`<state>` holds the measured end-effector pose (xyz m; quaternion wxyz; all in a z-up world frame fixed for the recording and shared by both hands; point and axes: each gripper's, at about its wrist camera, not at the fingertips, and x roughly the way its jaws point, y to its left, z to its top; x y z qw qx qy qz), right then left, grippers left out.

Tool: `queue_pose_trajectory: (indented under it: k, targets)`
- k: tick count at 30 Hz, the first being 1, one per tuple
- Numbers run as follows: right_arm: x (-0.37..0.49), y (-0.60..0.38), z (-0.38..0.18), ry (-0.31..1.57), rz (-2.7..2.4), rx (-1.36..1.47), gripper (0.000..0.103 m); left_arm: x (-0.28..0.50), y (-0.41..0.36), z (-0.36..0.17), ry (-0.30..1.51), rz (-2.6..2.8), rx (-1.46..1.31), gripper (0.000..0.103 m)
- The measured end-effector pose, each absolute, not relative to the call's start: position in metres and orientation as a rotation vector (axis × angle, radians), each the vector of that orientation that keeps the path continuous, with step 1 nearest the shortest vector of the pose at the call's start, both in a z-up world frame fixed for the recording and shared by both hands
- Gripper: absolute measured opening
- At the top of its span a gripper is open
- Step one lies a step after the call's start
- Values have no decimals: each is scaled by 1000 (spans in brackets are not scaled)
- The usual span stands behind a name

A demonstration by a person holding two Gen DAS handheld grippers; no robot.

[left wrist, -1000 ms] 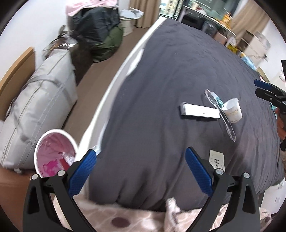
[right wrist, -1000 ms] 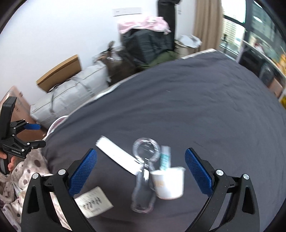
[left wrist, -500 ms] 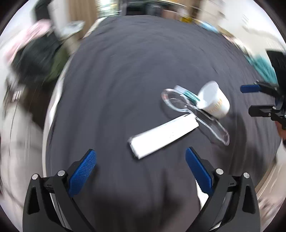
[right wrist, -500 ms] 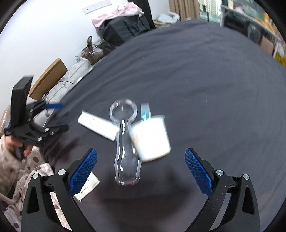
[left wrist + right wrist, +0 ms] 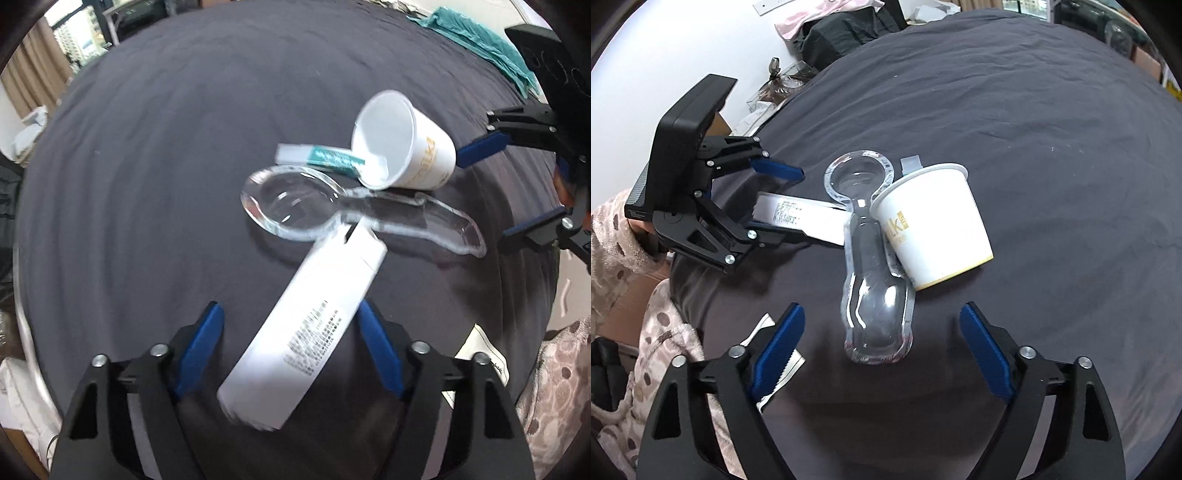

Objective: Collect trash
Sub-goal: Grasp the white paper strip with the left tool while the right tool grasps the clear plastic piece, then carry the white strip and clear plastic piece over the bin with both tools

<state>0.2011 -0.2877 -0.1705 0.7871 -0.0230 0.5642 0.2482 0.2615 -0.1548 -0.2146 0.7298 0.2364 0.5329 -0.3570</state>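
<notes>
Both grippers dropped in: left gripper (image 5: 290, 332) has been closing around the white box (image 5: 306, 328), not pinching yet; right gripper (image 5: 882, 345) (jaws narrowing, still wide) straddles the clear tray (image 5: 875, 295). Next: 2 squeezes, lift.

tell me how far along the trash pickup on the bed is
Nothing looks collected yet. The white box, clear plastic shell, paper cup, teal wrapper and a paper slip all lie on the dark bedspread. In hand: the left gripper, jaws just closing, straddles the box; the right gripper, also narrowing, straddles the shell. No bin in view.
</notes>
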Motion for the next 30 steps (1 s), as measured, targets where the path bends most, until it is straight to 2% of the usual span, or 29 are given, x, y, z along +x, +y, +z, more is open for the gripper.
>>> queue_pose_trajectory:
  k: [4, 9, 16, 17, 20, 22, 23, 24, 29, 30]
  targets:
    - [202, -279, -178, 1236, 535, -108, 74, 258, -164, -222, 1166, -796, 614, 66]
    - [204, -268, -184, 1218, 524, -147, 71, 262, -160, -220, 1195, -775, 587, 52]
    - [227, -248, -190, 1200, 451, -216, 68, 271, -151, -222, 1276, -683, 414, 47]
    - [232, -247, -192, 1206, 443, -215, 66, 272, -148, -221, 1281, -667, 384, 44]
    - [244, -253, -197, 1234, 430, -173, 58, 273, -134, -219, 1306, -611, 238, 35]
    - [252, -258, -197, 1247, 435, -108, 44, 270, -123, -219, 1317, -574, 136, 31]
    - [254, -261, -196, 1249, 446, -83, 40, 268, -119, -219, 1318, -557, 95, 28]
    - [256, -264, -194, 1253, 458, -48, 32, 265, -114, -220, 1320, -542, 42, 21]
    - [255, -275, -185, 1251, 488, 32, 16, 255, -90, -223, 1318, -475, -214, 19]
    - [252, -277, -183, 1251, 508, 51, 9, 251, -86, -223, 1313, -459, -253, 19]
